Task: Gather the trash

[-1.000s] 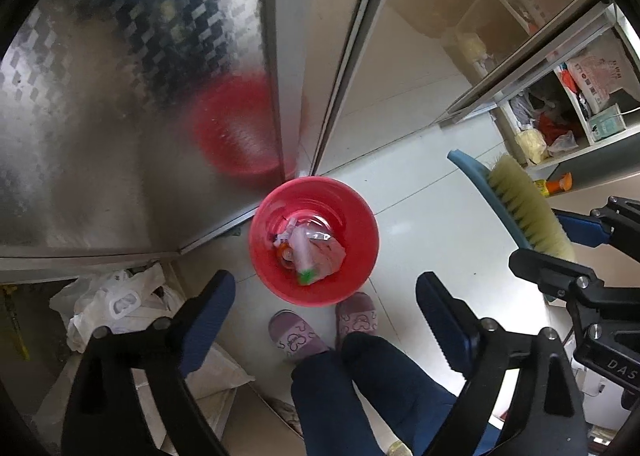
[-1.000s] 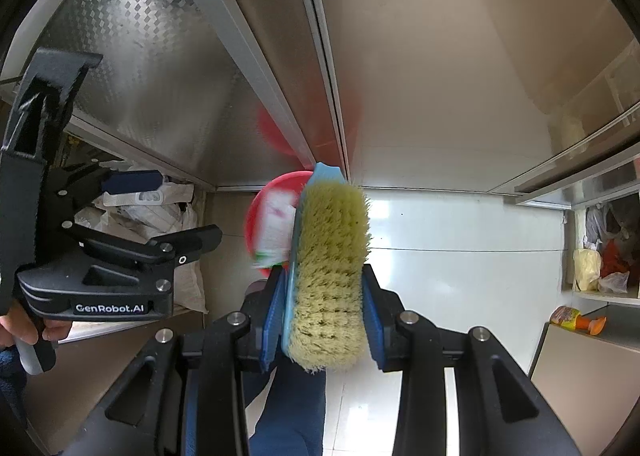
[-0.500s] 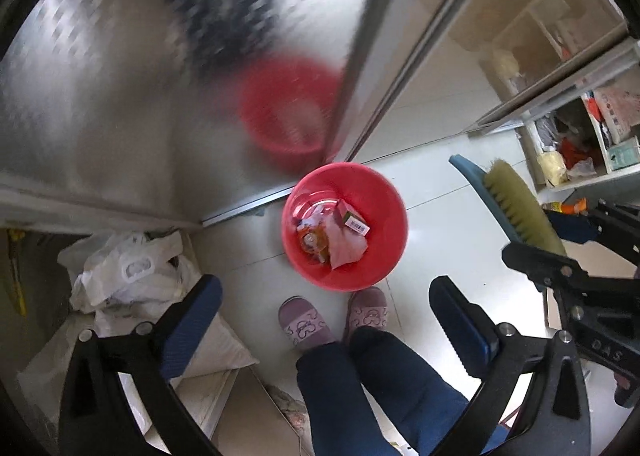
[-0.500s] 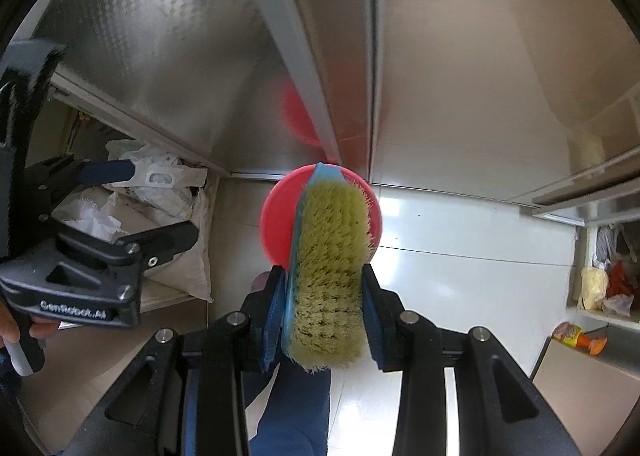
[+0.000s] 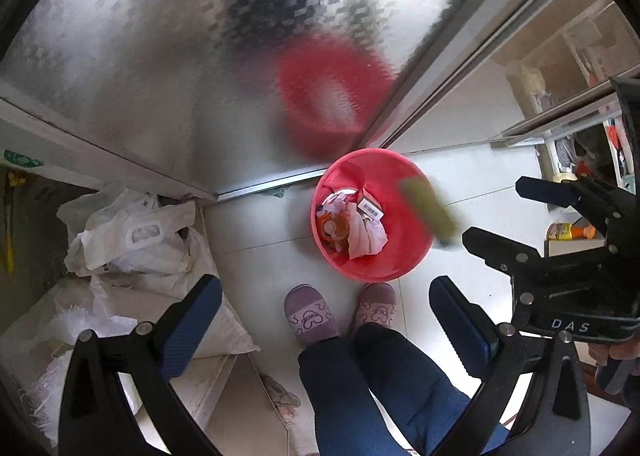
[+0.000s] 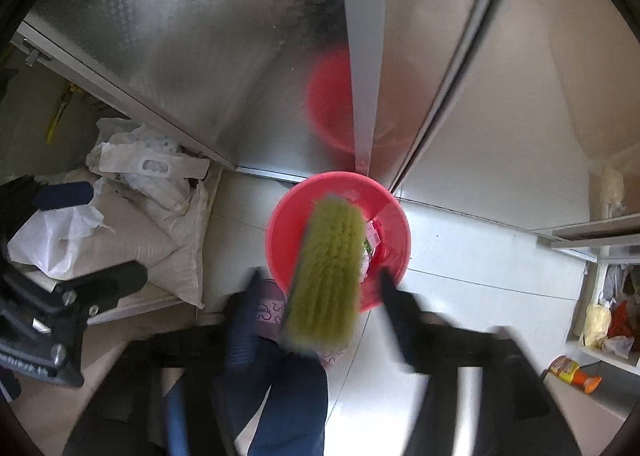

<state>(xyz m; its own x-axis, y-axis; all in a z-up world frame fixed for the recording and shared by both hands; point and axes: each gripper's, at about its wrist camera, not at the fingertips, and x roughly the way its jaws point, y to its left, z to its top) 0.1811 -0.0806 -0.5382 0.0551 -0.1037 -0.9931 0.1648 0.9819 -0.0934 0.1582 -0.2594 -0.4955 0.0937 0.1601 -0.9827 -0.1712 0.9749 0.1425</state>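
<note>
Left view shows trash [image 5: 352,222] in red bin [image 5: 404,260]; right view hides it behind yellow brush [image 6: 326,276]; right gripper [image 6: 316,296] fingers just opening, brush loose between; left gripper [image 5: 324,316] fingers wide apart, empty.

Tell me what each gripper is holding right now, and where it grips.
Nothing is held. The right gripper has just been opening, and the brush is loose between its jaws above the red bin. The left gripper is open and empty.

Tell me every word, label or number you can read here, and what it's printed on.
"DAS": white letters on the right gripper body.
Barcode label on a small box in the red bin: too small to read.
Green sticker on the metal frame: unreadable.
Lettering on the left gripper body: blurred.
</note>
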